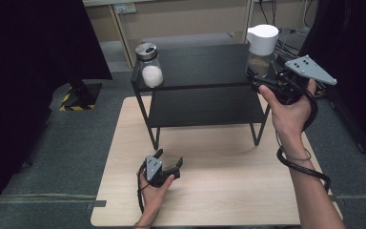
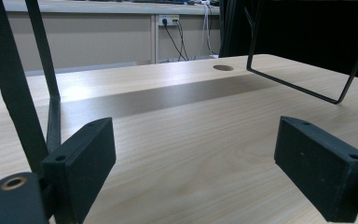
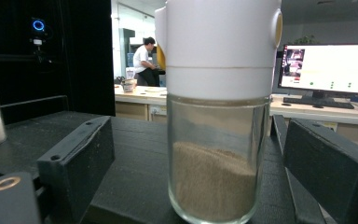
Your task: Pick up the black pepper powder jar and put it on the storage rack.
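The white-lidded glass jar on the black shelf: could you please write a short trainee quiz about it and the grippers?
1. True or false: the right gripper is clamped on the white-lidded jar.
2. What stands at the other end of the shelf's top: A) a jar of white grains, B) a mug, C) a bottle of oil?
3. Where does the left gripper rest?

Key
1. False: its jaws stand open on either side, with gaps.
2. A.
3. On the wooden table, jaws open and empty.
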Available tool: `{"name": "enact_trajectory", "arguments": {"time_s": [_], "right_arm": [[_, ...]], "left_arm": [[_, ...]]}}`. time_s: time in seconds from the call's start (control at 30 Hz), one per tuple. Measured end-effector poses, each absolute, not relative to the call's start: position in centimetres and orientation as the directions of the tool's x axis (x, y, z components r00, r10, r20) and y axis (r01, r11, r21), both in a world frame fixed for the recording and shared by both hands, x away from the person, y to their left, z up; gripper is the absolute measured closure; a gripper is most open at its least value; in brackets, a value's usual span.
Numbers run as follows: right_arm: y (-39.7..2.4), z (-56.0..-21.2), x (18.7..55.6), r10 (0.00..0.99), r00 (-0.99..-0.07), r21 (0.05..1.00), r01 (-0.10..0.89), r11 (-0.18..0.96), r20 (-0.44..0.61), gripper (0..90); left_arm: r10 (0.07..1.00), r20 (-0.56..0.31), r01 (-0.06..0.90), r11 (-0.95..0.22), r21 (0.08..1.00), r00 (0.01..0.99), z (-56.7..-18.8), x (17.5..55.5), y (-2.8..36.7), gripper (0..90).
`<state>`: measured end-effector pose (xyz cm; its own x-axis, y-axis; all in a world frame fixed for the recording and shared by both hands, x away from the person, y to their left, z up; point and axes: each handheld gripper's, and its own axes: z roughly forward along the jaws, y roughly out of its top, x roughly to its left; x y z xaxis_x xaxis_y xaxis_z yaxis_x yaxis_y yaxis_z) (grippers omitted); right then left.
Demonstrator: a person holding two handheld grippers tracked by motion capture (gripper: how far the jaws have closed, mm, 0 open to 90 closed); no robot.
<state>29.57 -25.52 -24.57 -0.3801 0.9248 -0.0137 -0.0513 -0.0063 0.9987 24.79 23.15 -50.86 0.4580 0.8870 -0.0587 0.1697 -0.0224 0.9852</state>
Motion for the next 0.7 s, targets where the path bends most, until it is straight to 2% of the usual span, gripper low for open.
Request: {"name": "enact_trajectory", "arguments": {"time_s": [0.7], "right_arm": [[-26.5,-26.7,27.4,0.918,-0.396,0.999,-0.052,-0.01,-0.011,9.4]], "left_arm": [[0.887,-0.056,0.168,-0.025,0.985,0.458,-50.9,24.8,23.1,11.9]]}}
